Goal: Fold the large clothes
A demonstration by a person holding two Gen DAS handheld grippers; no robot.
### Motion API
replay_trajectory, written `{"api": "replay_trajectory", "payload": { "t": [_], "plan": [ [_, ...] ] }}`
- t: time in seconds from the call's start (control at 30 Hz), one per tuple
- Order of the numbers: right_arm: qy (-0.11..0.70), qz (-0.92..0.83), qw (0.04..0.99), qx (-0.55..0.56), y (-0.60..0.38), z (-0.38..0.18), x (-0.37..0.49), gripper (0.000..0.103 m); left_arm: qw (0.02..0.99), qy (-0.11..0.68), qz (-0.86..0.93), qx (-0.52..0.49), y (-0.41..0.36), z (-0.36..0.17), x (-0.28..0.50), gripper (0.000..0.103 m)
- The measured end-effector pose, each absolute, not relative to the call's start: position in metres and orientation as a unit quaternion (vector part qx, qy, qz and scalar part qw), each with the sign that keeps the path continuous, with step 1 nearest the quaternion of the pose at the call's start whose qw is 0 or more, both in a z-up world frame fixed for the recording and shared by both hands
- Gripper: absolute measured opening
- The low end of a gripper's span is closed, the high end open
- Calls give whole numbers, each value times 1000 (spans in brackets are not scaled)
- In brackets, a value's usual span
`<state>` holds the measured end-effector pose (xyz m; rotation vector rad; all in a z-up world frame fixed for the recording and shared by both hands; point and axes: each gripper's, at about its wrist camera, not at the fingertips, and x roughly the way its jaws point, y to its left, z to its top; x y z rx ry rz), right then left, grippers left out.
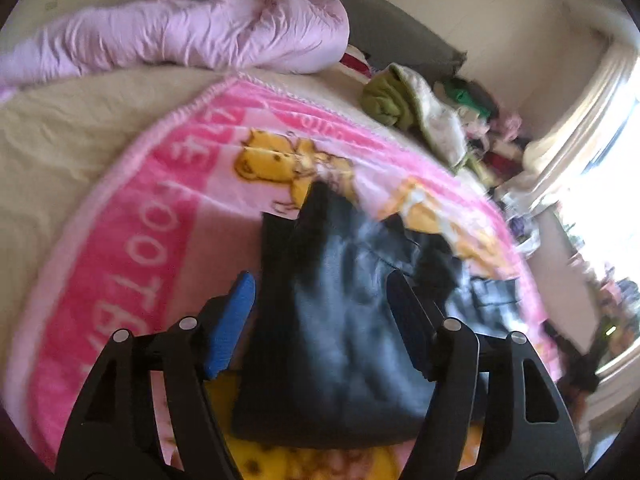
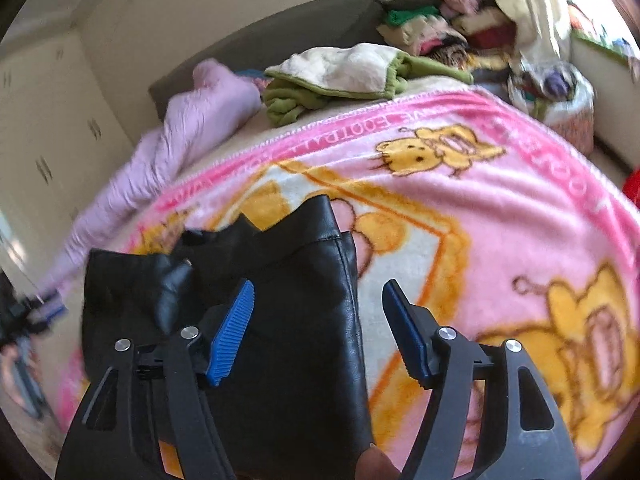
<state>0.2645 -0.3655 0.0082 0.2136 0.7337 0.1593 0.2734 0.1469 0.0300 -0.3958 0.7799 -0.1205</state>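
Both grippers are pointing forward and down. The left gripper [image 1: 322, 322] is holding its jaws wide apart; the right gripper [image 2: 318, 330] is doing likewise, gripping nothing.

Both wrist cameras look forward and down, close over the bed. Both views share the pink blanket [image 1: 132, 216] [image 2: 500, 208], the black garment [image 1: 340, 320] [image 2: 296, 312] and the lilac duvet [image 1: 192, 36] [image 2: 188, 136].

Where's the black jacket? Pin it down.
The black jacket lies on the pink blanket, in the lower middle of both views between each open gripper's fingers. The green garment and the lilac bedding lie beyond it.
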Motion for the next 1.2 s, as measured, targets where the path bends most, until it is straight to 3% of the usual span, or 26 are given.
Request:
{"api": "replay_trajectory", "payload": {
  "t": [0.27, 0.3, 0.33, 0.4, 0.47, 0.67, 0.87, 1.13, 1.2],
  "plan": [
    [391, 41, 919, 39, -344, -23, 320, 65, 903, 421, -23, -81, 124, -17, 315, 57],
    [392, 42, 918, 41, -344, -25, 325, 51, 901, 423, -33, -90, 125, -21, 318, 41],
    [394, 52, 916, 50, -345, -27, 328, 24, 899, 423, -51, -102, 125, -25, 321, 31],
    [392, 53, 916, 64, -348, -25, 331, 15, 902, 418, -50, -91, 122, -24, 320, 14],
    [370, 65, 923, 81, -352, -9, 327, 11, 912, 395, -60, -89, 122, -13, 315, 8],
    [325, 81, 934, 122, -359, 24, 334, 11, 935, 342, -49, -76, 117, 24, 311, 8],
    [363, 42, 924, 115, -353, -11, 365, 11, 925, 372, -17, -72, 116, 0, 336, 8],
    [401, 10, 908, 117, -353, -53, 370, 14, 915, 402, 2, -43, 112, -34, 344, 19],
    [412, 1, 905, 106, -349, -58, 373, 17, 910, 409, 0, -63, 119, -41, 348, 27]
  ]
}}
